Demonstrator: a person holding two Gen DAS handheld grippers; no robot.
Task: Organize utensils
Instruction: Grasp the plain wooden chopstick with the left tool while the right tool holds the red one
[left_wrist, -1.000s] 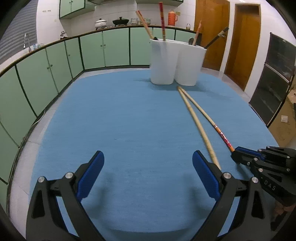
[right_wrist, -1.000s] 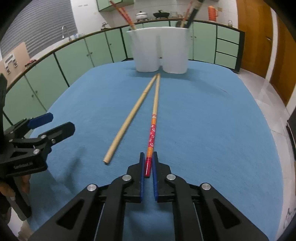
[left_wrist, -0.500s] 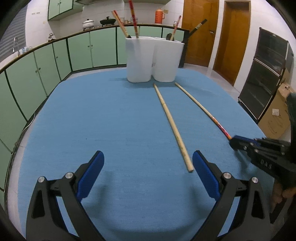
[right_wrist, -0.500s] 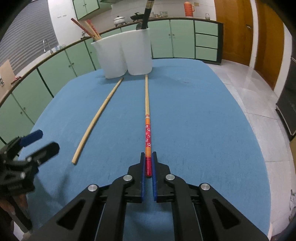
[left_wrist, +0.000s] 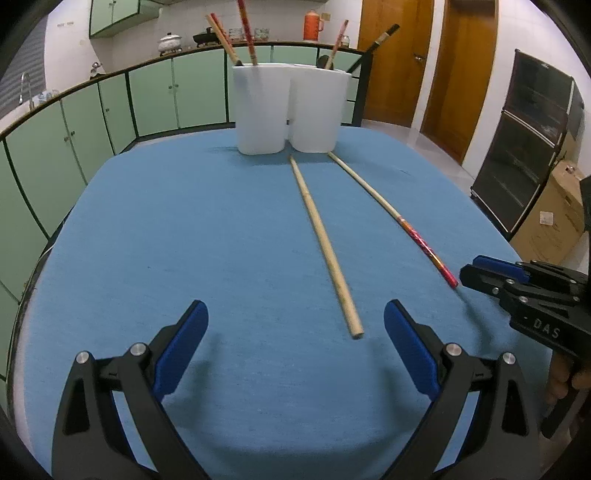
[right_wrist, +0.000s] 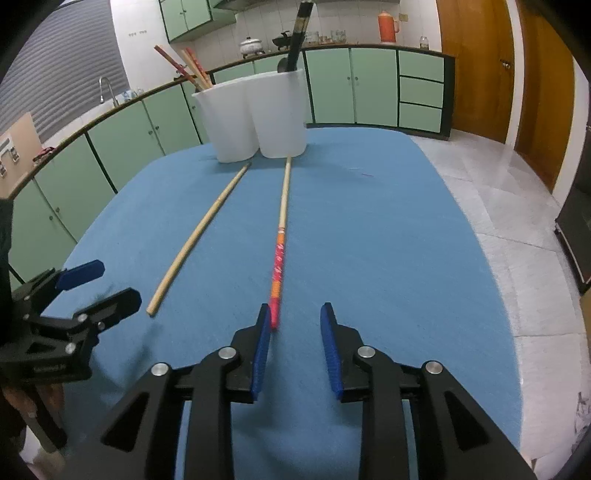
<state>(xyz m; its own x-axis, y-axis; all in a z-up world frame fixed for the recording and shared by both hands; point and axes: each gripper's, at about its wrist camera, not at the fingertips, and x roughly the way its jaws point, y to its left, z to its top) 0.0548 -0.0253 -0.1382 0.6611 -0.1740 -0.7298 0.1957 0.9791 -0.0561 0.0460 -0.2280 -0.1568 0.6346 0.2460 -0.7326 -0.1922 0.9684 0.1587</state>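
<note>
Lettering "DAS" shows on the right gripper body. The red-handled chopstick lies lengthwise on the blue table, red end beside the right gripper's left pad, pale tip at the white holder; the plain chopstick lies alongside. Both grippers sit low, right parted, left spread wide.

Right gripper was clamped on the red end of the red chopstick at 1.0 s and 0.5 s ago, now jaws apart; the stick's red tip sits just beside the left pad, looks blurred. Chopstick lies on the blue mat. Far ends of it and the plain chopstick, nearly touching a second ago, now spread apart near the white holder.
</note>
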